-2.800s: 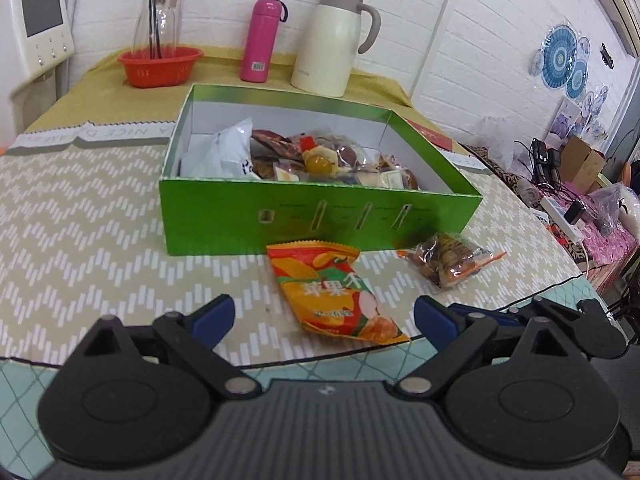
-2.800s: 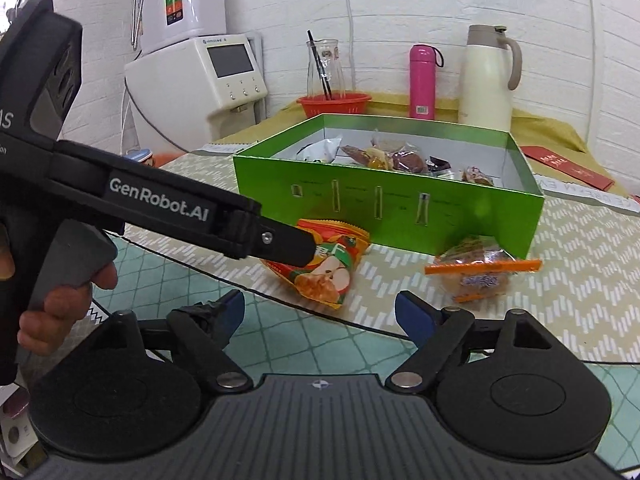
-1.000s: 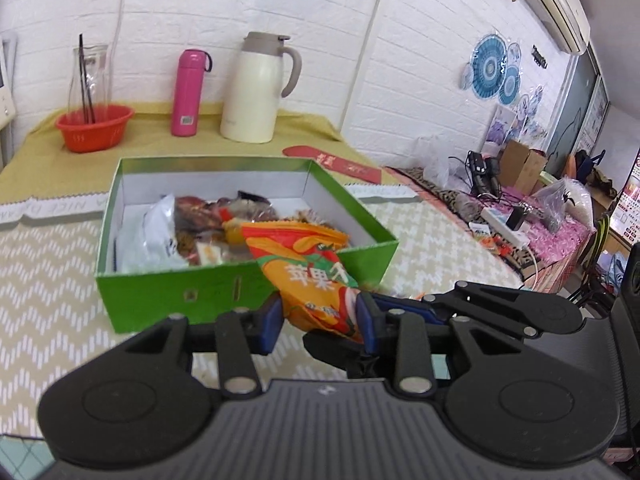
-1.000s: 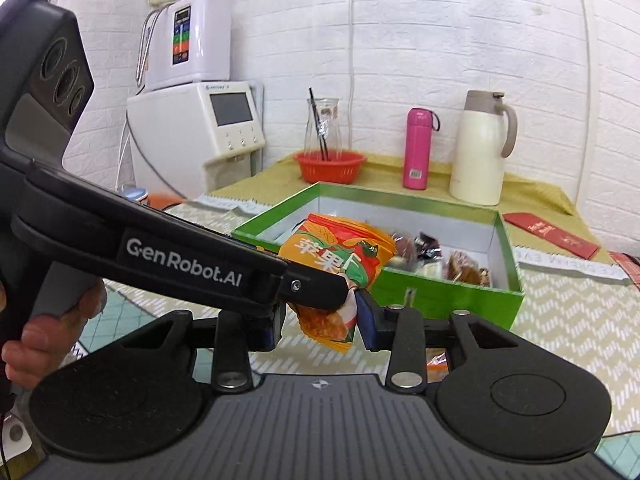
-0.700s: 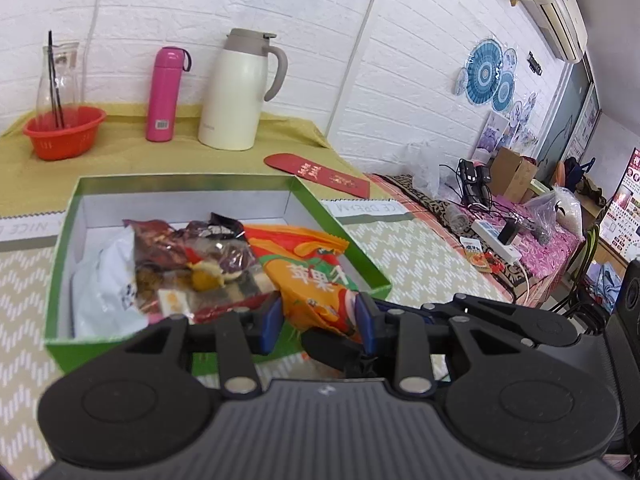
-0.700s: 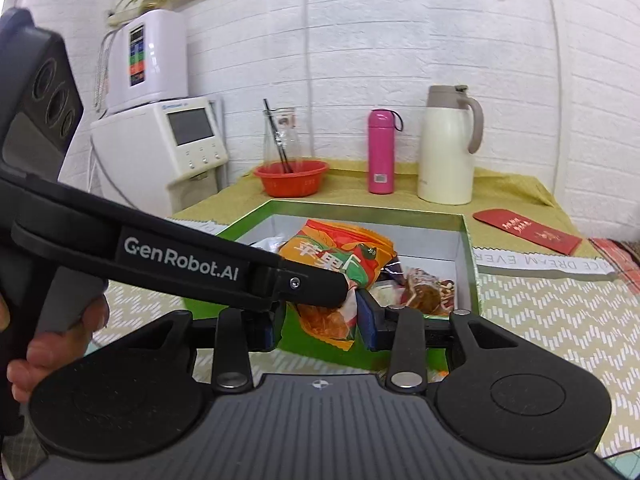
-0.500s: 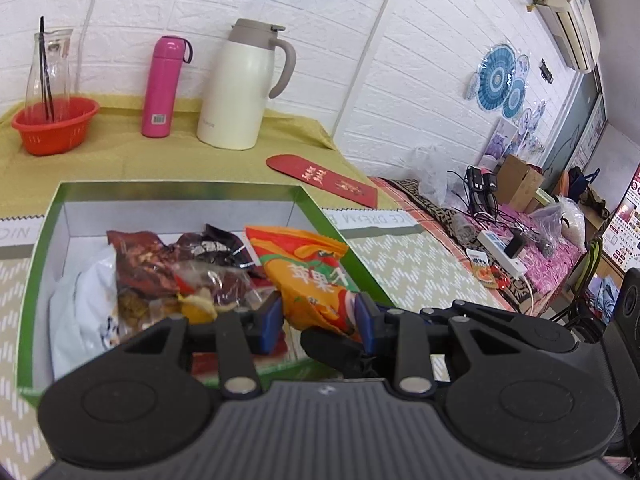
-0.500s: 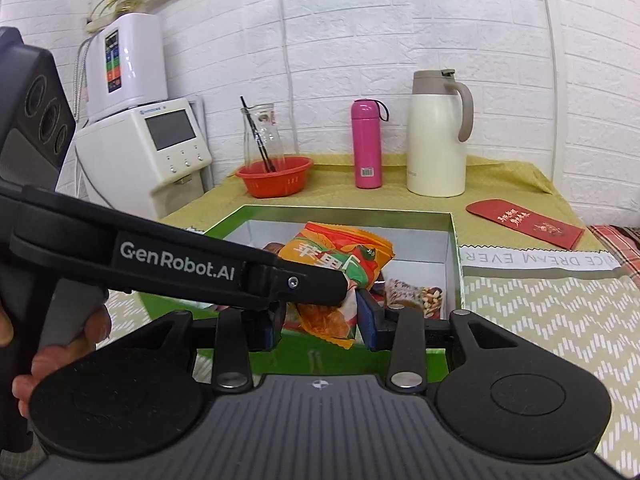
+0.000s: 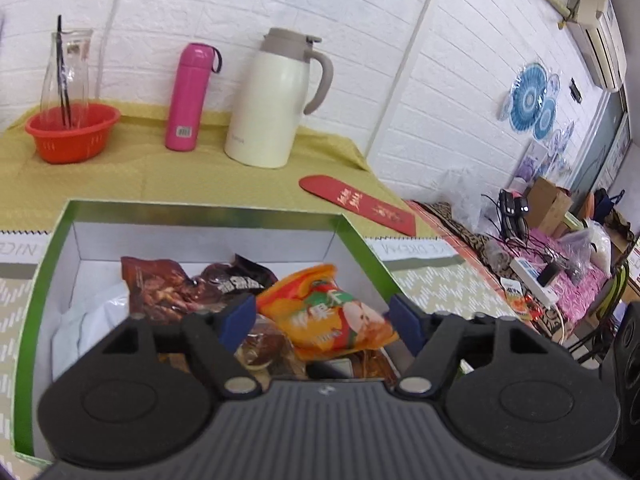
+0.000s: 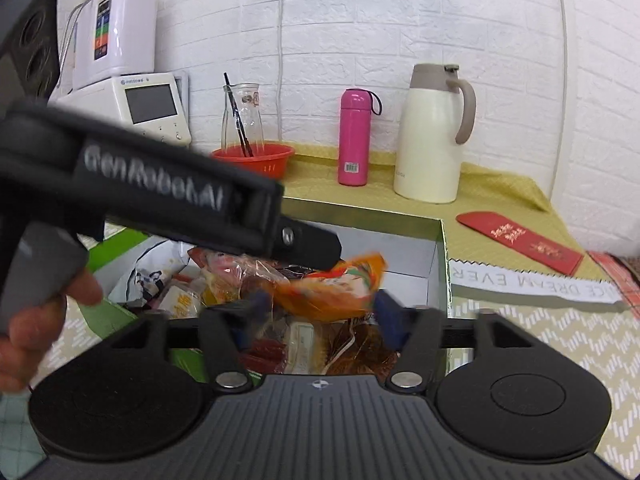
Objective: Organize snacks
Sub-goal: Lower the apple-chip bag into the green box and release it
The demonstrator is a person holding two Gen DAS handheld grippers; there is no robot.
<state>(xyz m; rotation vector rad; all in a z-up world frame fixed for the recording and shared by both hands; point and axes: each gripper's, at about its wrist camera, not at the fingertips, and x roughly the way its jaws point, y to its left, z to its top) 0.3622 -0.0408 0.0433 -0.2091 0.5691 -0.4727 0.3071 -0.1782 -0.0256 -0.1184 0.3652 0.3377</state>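
Orange snack bag (image 9: 328, 314) sits atop the pile in the green box (image 9: 48, 248); release step. Left hand-held gripper (image 9: 322, 322) and right hand-held gripper (image 10: 320, 316) jaws opening, pads clear. Next: back out, fetch any remaining snack.

- In the right wrist view, motion blur is smearing the orange snack packet (image 10: 332, 288), so its print is unreadable there.
- The left gripper (image 10: 320, 254) is crossing that view, blurring its white lettering and covering part of the snack pile in the green box (image 10: 444, 264).
- The right gripper (image 10: 318, 312), its jaws opening, is showing its blue pads only as soft smudges.
- The picture's left edge is cutting off the hand (image 10: 36, 328) on the grip.
- In the left wrist view, the left gripper's own body is hiding the box's near wall and the lower snacks.
- The small print on the dark wrappers (image 9: 236, 284) is too fine to read.
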